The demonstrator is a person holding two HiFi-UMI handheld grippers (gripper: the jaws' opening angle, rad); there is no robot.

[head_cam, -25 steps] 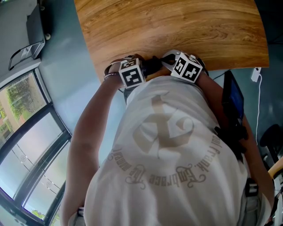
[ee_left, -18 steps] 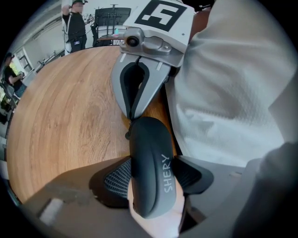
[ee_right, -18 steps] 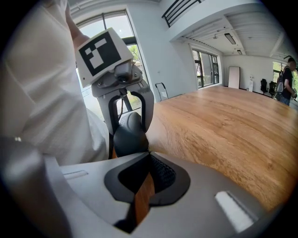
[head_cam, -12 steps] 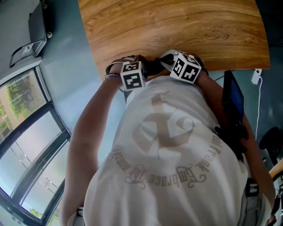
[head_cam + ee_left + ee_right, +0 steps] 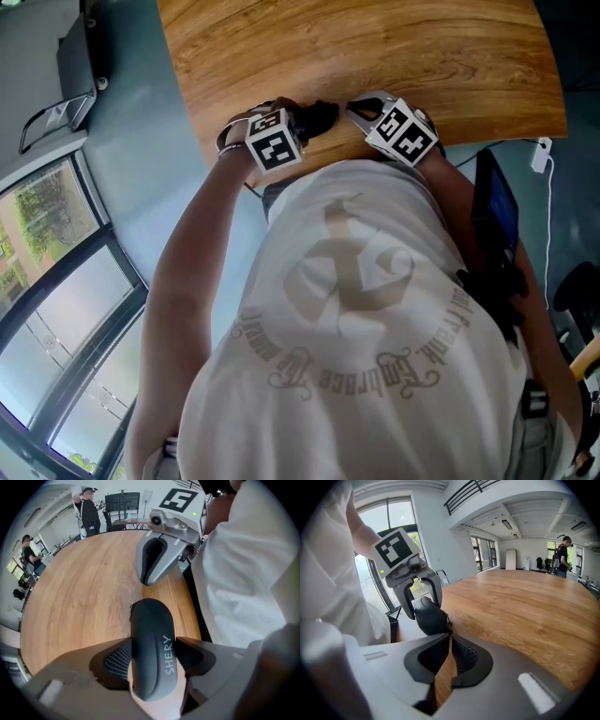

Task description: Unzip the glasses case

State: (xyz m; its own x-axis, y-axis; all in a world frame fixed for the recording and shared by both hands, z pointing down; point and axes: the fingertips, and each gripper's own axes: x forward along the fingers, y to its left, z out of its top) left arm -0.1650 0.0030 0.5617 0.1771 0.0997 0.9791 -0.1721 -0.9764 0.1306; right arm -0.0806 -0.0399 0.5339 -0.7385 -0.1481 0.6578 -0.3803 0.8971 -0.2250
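Dark grey oblong hard-shell glasses case (image 5: 151, 644) with pale "SHERY" lettering down its side, clamped across the middle by the left gripper (image 5: 152, 654). Ribbed black pads (image 5: 117, 656) pressed on both flanks, jaws just eased a hair wider yet gripping the shell all the same. Pointing away from that gripper's camera, far end out over the near edge of the light brown wood-grain table (image 5: 375, 56), right by the person's belly. Resting on the wood or hanging just above, can't tell. Tiny zip pull (image 5: 132, 609) poking out at the left of the far end.

Just beyond that end, the grey right gripper (image 5: 449, 637), tips drawn together, only wood grain showing through the thin slit between them. In the left gripper view, a strip of bare wood between its tips and the case, so close but not touching. In the right gripper view, aimed straight at the case's rounded end, zip pull right in line with the tips.

From the head view: both black-and-white marker cubes, left (image 5: 274, 142) and right (image 5: 405, 133), side by side at the table edge, dark case between them, big white printed T-shirt (image 5: 366, 309) filling the lower frame. Tall windows (image 5: 56, 253) off to the left, a couple of people (image 5: 86, 508) standing far across the room.
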